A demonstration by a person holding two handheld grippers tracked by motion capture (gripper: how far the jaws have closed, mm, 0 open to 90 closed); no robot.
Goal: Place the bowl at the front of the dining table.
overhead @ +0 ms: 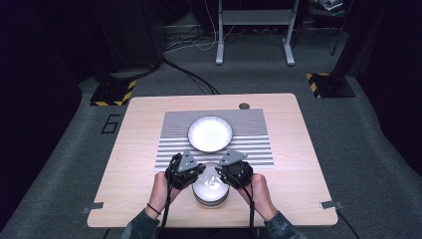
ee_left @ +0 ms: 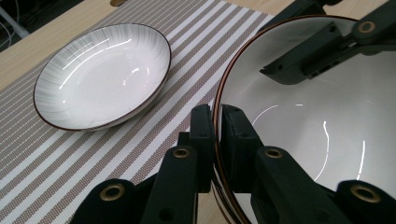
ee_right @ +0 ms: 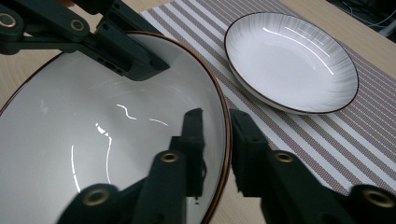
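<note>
High view: I hold the top bowl [overhead: 211, 186] of a stack at the table's [overhead: 129, 164] near edge, left gripper [overhead: 183, 172] and right gripper [overhead: 235, 172] each pinching opposite rims; glazed, slippery, breakable, so I judge the rim safest.

I see a light wooden table [overhead: 293, 144] standing on grey carpeted floor [overhead: 368, 149]; a round grommet hole [overhead: 244, 106] sits near its far edge; a figure 6 [overhead: 110, 123] is marked on the floor just left of the table. Beyond it, two black-and-yellow hazard-striped bases [overhead: 113, 93] flank the space, well apart; dark cables [overhead: 191, 77] run across the carpet toward a grey metal desk frame [overhead: 255, 30] at the back; the surrounding room stays dark on both sides.
</note>
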